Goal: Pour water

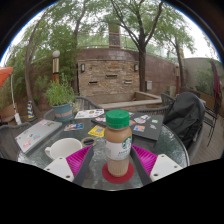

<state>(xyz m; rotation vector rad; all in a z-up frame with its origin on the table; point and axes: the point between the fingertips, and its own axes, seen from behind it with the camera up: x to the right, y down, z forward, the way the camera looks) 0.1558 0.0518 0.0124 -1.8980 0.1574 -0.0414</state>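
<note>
A glass bottle (118, 145) of light brown drink, with a green cap and a white label, stands upright on a round red coaster (118, 177) on the glass table (172, 142). My gripper (116, 160) is open. The bottle stands between its magenta pads (86, 156), with a small gap at each side. A white mug (62, 149) sits on the table just left of the left finger, its handle toward the bottle.
A grey book (38, 133), a yellow card (96, 131) and several papers lie on the table beyond the bottle. A potted plant (60, 97) stands at the far left. A black chair (185, 115) is at the right. A stone wall and trees stand behind.
</note>
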